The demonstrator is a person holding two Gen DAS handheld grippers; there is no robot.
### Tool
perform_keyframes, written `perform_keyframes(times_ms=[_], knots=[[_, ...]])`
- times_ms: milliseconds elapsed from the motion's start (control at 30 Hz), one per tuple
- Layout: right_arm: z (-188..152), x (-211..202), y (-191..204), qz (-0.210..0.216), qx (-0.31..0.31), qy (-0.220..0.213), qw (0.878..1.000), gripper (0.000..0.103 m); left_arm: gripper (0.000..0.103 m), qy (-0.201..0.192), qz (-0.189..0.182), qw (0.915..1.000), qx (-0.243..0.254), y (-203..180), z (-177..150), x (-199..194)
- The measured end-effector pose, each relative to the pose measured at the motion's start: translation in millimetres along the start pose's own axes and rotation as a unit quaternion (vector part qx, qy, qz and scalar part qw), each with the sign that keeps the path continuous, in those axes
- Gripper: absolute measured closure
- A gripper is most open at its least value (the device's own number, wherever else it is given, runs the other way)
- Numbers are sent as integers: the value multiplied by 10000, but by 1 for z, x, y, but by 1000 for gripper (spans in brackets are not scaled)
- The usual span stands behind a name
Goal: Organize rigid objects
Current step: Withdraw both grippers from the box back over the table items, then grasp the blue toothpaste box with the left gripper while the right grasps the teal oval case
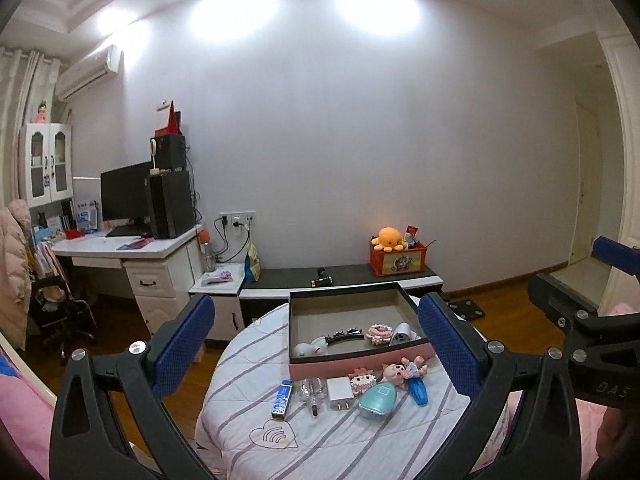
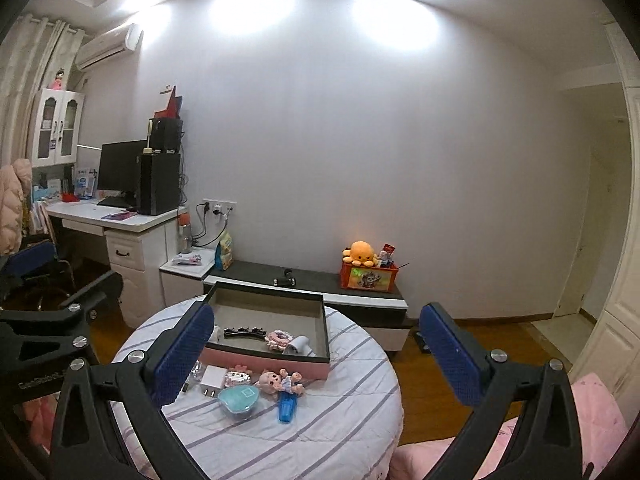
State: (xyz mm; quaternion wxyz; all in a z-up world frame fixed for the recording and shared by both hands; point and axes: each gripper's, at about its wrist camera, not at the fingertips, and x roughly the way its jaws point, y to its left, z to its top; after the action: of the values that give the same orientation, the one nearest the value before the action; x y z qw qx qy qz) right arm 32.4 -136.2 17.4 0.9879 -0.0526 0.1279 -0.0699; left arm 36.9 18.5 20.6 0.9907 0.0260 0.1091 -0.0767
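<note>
On a round table with a striped cloth (image 1: 320, 452) stands a pink box (image 1: 360, 364) with a dark rim. It holds a black hair clip (image 1: 346, 336), a pink scrunchie (image 1: 378, 332) and white items. In front lie a blue tube (image 1: 281, 398), a clear bottle (image 1: 312, 394), a white charger (image 1: 340, 392), a teal case (image 1: 376, 400), a doll (image 1: 400, 372) and a blue clip (image 1: 419, 392). My left gripper (image 1: 316, 304) hangs open above them, holding nothing. My right gripper (image 2: 316, 312) is open and empty, right of the box (image 2: 264, 364), doll (image 2: 276, 382) and teal case (image 2: 238, 400).
Behind the table runs a low dark-topped cabinet (image 1: 340, 276) with an orange crate and a yellow octopus plush (image 1: 388, 240). A white desk (image 1: 120, 248) with a monitor and a chair stands at the left. Pink bedding (image 2: 592, 420) lies at the right, over wooden floor.
</note>
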Motion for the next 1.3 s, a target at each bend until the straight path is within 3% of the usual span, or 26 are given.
perform_keyframes(times_ms=[400,533,833,1033,1167,1300], knots=[[-4,-1,-4,-90,71,40,9999,0,0,39,-32,10000,22,-4,-3,-2],[-9,15,-1,-76,51,275,9996,0,0,217,9,9998,26,-1,-10,12],[-44,86,21,80,-154,1355,9906,0,0,1335,298,9906,23,31,-53,87],[-85,149,44,380,-287,2322,9715,0,0,2208,445,9742,-174,59,-99,144],[-110,178,63,699,-382,2767,9576,0,0,2601,405,9647,-126,66,-125,175],[-132,204,85,607,-761,3029,9480,0,0,2956,369,9546,61,63,-146,202]])
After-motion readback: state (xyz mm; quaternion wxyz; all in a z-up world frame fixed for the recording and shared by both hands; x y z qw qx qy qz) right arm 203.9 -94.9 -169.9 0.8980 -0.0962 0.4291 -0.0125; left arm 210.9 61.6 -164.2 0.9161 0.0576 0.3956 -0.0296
